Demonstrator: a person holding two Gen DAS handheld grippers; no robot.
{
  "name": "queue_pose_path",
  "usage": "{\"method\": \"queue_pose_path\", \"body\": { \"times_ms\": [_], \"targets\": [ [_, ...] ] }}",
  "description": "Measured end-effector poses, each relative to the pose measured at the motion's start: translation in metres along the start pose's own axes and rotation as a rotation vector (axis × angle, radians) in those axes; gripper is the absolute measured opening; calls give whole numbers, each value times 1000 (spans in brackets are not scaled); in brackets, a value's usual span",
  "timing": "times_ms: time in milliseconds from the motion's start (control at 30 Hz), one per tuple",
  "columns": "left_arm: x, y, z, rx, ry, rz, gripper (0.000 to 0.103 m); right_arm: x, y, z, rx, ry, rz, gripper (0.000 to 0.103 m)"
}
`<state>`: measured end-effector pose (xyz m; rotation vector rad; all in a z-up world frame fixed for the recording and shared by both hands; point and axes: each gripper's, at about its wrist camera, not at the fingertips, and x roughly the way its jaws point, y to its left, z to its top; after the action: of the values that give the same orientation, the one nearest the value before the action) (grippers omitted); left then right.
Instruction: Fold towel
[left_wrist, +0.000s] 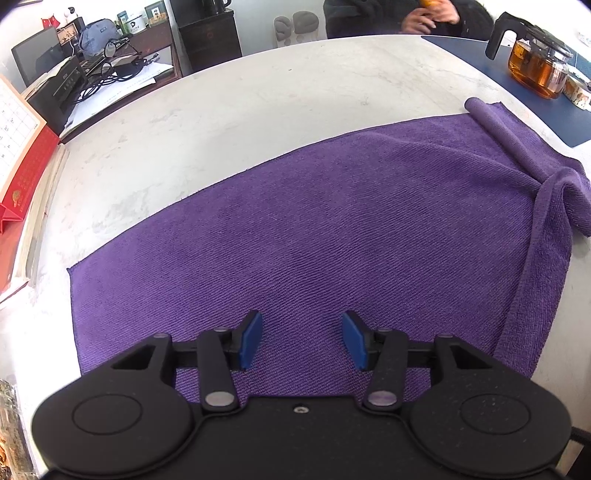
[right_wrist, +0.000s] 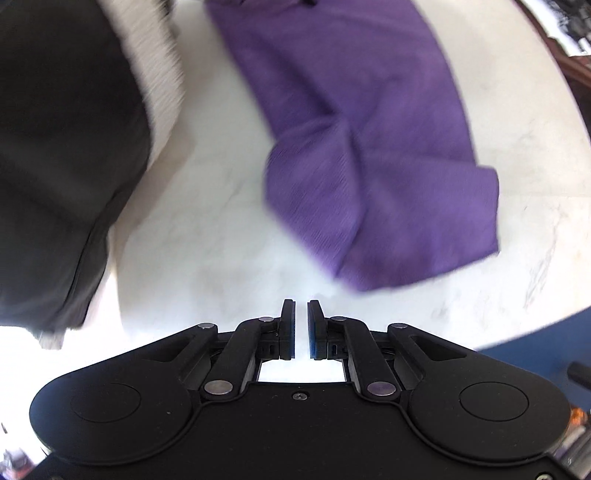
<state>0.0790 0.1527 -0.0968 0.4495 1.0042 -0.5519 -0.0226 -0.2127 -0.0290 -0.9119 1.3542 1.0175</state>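
A purple towel (left_wrist: 332, 236) lies spread on the pale marble table (left_wrist: 258, 96). Its far right end is turned over in a rolled, rumpled flap (left_wrist: 546, 173). My left gripper (left_wrist: 302, 338) hovers over the towel's near edge, open, with only flat cloth showing between its blue pads. In the right wrist view the same towel (right_wrist: 369, 147) lies blurred ahead, its folded-over end nearest. My right gripper (right_wrist: 301, 328) points down at bare table short of that end, jaws nearly together, nothing between them.
A glass pot of amber tea (left_wrist: 535, 66) stands on a dark blue mat (left_wrist: 554, 114) at the far right. A red calendar (left_wrist: 18, 177) sits at the left edge. A person in dark clothes (left_wrist: 406, 14) sits beyond the table. A dark sleeve (right_wrist: 62, 147) fills the right view's left side.
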Motion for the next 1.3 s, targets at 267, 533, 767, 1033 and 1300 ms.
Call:
{"method": "queue_pose_path", "body": {
  "times_ms": [267,533,767,1033,1300],
  "targets": [
    [-1,-3,-1,21,-7,8,47,-4,-9,-1,330,-269,-181,13],
    [-3,-8,-2,61,0,28,47,37,-77,20,734,-416,-334,25],
    [-7,1,-13,13,9,29,49,57,-90,15,784,-406,-274,25],
    [-15,7,-23,-17,33,46,51,55,-105,-23,865,-340,-269,31],
    [-24,4,-19,11,45,83,48,53,-98,-24,903,-339,-328,31]
  ]
}}
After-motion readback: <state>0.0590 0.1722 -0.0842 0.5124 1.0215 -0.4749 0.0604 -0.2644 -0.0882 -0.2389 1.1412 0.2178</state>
